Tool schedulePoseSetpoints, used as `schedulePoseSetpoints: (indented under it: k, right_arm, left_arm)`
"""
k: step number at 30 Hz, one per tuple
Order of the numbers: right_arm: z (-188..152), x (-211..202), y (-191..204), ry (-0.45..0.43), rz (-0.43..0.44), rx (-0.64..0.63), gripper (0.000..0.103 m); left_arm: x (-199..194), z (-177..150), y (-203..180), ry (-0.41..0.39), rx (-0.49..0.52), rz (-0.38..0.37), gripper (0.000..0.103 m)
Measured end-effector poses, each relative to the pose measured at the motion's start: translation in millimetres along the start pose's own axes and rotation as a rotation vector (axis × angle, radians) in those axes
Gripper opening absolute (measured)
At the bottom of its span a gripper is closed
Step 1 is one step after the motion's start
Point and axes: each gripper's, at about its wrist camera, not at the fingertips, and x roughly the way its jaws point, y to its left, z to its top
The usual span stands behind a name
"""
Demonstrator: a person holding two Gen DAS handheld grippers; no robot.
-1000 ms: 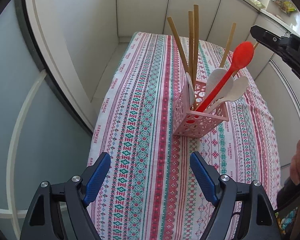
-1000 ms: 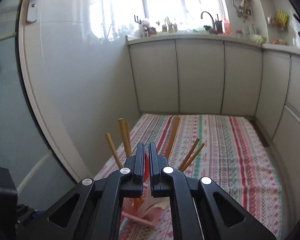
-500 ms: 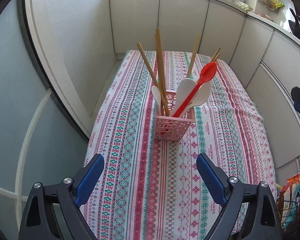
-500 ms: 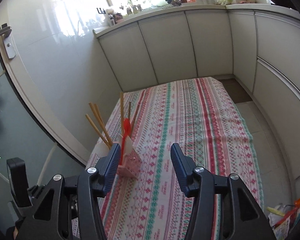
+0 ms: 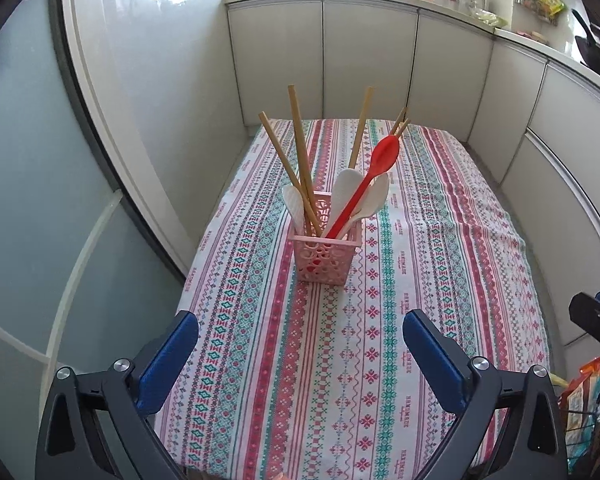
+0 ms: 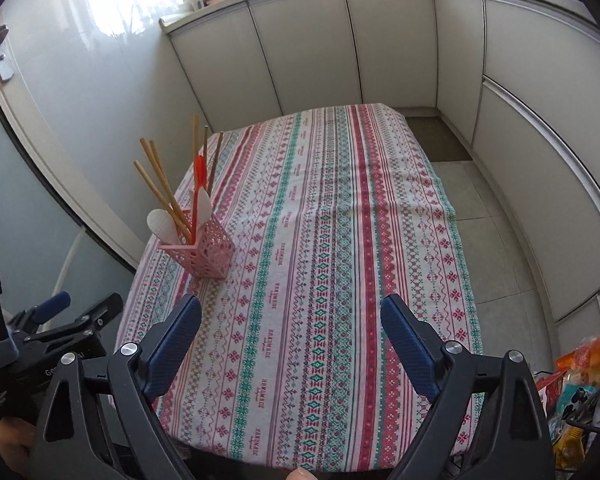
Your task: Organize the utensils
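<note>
The right claw (image 6: 290,344) is wide open and holds nothing — one second ago its two fingers were pinched shut on the red spoon (image 5: 366,186) right above the pink basket (image 5: 327,258). Now the spoon stands inside the basket, so it has been let go, and the claw has pulled back to the near end of the desk (image 6: 340,240). The left claw (image 5: 300,362) is open and empty too, and it has backed away as well, so the basket now sits well ahead of it, in the middle of the striped cloth. From the right claw, the basket is ahead and off to the left. I think the tidying is done, or almost done — nothing lies loose on the cloth. Count them: one pink basket, one red spoon, three white spoons (image 5: 346,192) and five wooden chopsticks (image 5: 300,152) that can be seen, though one may hide behind another. All of them lean out of the basket's top.
</note>
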Motion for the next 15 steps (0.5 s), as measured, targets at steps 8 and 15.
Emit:
schedulePoseSetpoints:
  k: [8,15]
  right_arm:
    - [-1.4,6.1,1.1,0.035,-0.029,-0.023,0.094]
    - [-1.3,8.6,9.0,0.038,-0.046,-0.044,0.094]
  left_arm:
    - [-1.0,1.3,-6.3,-0.012,-0.005,0.022,0.103]
    - [-1.3,2.5,-4.3,-0.015,-0.001,0.036,0.103]
